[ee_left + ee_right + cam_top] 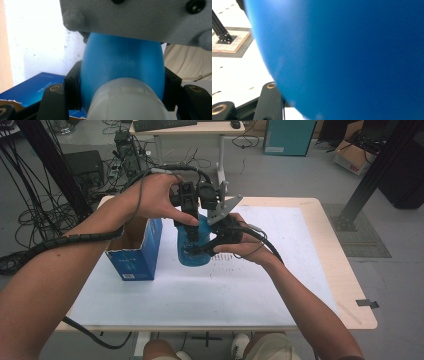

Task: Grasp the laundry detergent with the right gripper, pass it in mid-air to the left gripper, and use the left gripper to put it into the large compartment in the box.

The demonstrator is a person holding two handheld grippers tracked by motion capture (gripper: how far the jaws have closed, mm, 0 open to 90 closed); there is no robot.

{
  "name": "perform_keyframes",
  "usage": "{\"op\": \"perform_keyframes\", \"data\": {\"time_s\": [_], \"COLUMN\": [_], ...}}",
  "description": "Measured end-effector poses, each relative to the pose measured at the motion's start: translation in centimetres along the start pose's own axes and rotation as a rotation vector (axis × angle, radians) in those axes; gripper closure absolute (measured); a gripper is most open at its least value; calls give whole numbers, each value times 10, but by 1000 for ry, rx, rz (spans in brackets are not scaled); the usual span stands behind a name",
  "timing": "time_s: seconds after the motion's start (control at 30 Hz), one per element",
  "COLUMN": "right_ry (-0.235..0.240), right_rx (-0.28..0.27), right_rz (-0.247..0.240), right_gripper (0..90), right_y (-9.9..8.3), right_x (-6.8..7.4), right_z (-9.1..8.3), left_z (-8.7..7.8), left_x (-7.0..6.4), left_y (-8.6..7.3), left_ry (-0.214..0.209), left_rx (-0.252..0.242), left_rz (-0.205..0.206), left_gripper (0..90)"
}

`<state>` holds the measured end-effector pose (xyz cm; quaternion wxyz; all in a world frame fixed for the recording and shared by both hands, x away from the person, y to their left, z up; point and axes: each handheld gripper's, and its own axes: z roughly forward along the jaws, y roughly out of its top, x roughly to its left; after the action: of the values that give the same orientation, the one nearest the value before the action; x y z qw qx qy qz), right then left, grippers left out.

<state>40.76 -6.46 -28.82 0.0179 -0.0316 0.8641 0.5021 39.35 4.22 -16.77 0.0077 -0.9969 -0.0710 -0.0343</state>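
A blue bottle [192, 247] is held upright over the white-covered table [280, 270], near its middle. My left gripper [192, 226] comes down from above; in the left gripper view its jaws press both sides of the blue bottle [122, 62], with a pale cap [125, 100] close to the camera. My right gripper [204, 249] reaches in from the right around the bottle's lower body. In the right gripper view the bottle [349, 55] is blurred and very close, and one black jaw at the bottom left lies against it. The other jaw is hidden.
An open blue carton [135, 252] stands just left of the bottle, also seen as the carton [32, 87] in the left gripper view. The right gripper's grey plate [140, 17] hangs over the bottle. Cables [30, 220] and black frame posts [372, 175] surround the table.
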Motion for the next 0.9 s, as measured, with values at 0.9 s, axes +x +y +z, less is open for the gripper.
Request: {"op": "perform_keyframes", "data": {"time_s": [0.9], "right_ry": [44], "right_rx": [-14], "right_rz": [-9], "right_gripper": [415], "right_y": [-3], "right_x": [-2], "right_z": [4], "left_z": [2], "left_x": [1], "left_y": [0], "left_ry": [-41], "left_rx": [24], "left_rz": [-25], "left_gripper": [379]}}
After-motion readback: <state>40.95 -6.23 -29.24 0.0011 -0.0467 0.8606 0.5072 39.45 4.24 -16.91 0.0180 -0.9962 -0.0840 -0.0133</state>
